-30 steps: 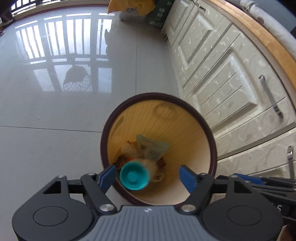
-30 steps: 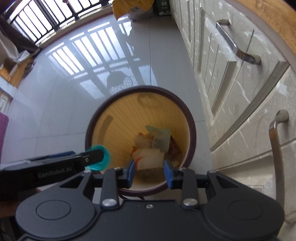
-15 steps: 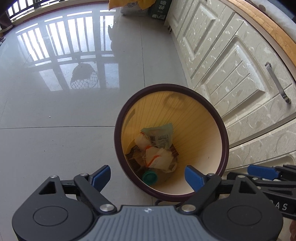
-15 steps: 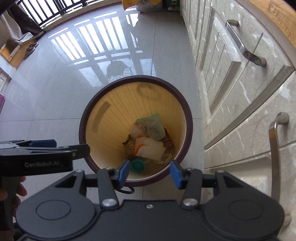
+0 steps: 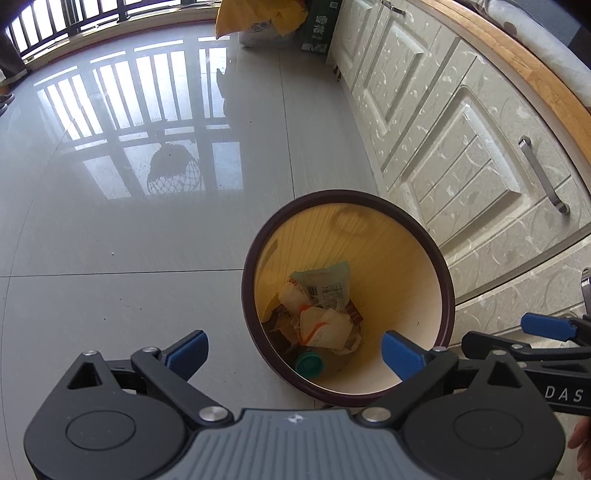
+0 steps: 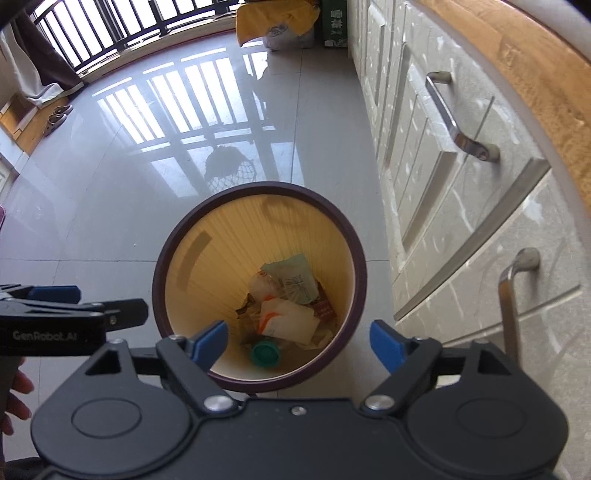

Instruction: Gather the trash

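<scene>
A round bin with a dark rim and a yellow inside stands on the floor beside the cabinets. At its bottom lie a bottle with a teal cap, a white wrapper and a green wrapper. My left gripper hangs above the bin's near rim, its jaws opening wide with nothing held between them. My right gripper hangs over the bin too, jaws opening, nothing held. Each gripper shows at the other view's edge.
White cabinets with metal handles under a wooden counter edge run along the right. Glossy grey floor tiles spread to the left. A yellow bag and a green box sit far back. Fingers of a hand show at left.
The teal-capped bottle left my left gripper's jaws and dropped to the bin's bottom. The white wrapper fell from my right gripper. Both pairs of jaws spread wider.
</scene>
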Demonstrator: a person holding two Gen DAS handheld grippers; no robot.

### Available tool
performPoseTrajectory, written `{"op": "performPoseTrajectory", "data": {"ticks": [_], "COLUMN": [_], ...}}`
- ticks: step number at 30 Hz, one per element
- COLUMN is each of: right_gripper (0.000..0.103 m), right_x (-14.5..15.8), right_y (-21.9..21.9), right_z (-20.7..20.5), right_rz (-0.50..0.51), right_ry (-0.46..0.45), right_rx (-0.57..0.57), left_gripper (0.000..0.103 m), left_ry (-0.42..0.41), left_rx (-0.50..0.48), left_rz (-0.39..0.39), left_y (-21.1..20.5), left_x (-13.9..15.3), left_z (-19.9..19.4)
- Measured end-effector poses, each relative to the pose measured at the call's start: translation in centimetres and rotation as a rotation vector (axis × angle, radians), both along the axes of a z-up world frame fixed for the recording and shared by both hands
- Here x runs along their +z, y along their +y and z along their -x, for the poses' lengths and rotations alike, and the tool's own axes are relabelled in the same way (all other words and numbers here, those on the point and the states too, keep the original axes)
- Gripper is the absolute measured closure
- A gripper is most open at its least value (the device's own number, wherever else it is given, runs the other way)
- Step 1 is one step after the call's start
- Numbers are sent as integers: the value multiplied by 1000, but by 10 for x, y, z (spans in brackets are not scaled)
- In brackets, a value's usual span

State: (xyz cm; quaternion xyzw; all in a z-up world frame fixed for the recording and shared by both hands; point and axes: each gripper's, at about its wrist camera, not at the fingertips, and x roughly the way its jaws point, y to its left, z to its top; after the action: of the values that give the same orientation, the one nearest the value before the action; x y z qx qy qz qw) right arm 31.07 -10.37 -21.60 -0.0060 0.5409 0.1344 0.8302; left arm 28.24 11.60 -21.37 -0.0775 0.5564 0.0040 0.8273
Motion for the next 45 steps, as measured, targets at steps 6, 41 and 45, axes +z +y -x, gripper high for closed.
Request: {"op": "performPoseTrajectory", "data": {"ticks": [6, 41, 45], "right_gripper": [3, 0, 0], "right_x": [7, 126, 146], "right_y": [-3, -7, -18], "right_z": [1, 80, 93], "right_rz": [-15, -49, -76], "right_ry": [-5, -348, -434], "right_rx": [-19, 21, -14], "left_gripper": [0, 0, 0], "left_ry": [-5, -261, -329], "left_rx": [-2, 75, 81], "left_rz": [2, -90, -105], "left_y": [1, 13, 6], "left_x": [6, 129, 147], "left_z": [2, 94, 106]}}
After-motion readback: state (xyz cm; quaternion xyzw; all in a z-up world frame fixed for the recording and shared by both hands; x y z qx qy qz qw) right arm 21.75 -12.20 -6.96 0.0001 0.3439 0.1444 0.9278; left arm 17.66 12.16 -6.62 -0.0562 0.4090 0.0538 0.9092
